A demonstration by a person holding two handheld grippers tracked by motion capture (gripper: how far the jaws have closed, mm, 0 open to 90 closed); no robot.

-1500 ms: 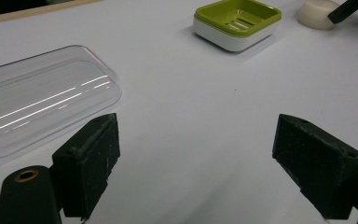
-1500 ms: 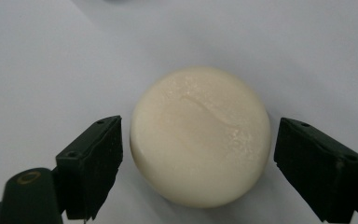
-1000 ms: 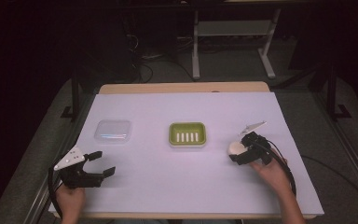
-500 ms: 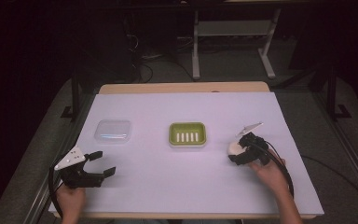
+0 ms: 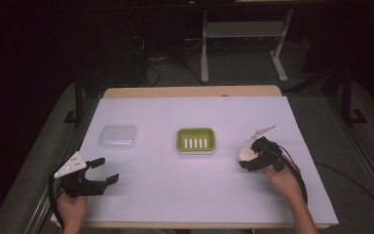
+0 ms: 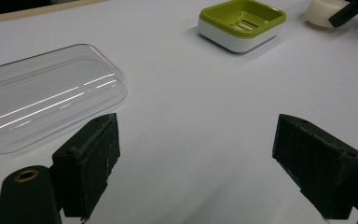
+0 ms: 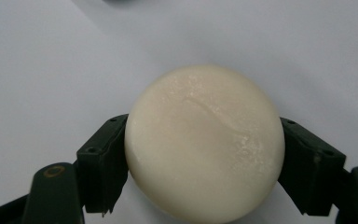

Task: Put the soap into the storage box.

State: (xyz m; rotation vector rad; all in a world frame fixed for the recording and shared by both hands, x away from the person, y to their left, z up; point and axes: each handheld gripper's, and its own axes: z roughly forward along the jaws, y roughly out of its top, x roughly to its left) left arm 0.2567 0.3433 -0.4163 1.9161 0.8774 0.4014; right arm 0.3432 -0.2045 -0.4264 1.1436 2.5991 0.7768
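A round cream soap bar (image 7: pixel 204 140) sits between the pads of my right gripper (image 7: pixel 205 161), which is shut on it, low over the white table. In the high view this soap bar (image 5: pixel 246 154) and right gripper (image 5: pixel 248 158) are right of a green soap dish (image 5: pixel 196 140). The dish is slotted and has nothing in it. A clear plastic lid (image 5: pixel 119 137) lies flat at the left. My left gripper (image 5: pixel 106 170) is open near the front left edge, holding nothing. Its own view has the lid (image 6: pixel 46 107) just ahead of its wide-apart jaws (image 6: pixel 205 154), with the dish (image 6: pixel 241 23) and soap (image 6: pixel 324 11) farther off.
White paper covers the table (image 5: pixel 185 195), with a wooden edge (image 5: pixel 190 91) at the far side. A metal stand (image 5: pixel 243 34) and cables lie on the dark floor beyond. A cable trails from the right gripper (image 5: pixel 297 175) toward the front.
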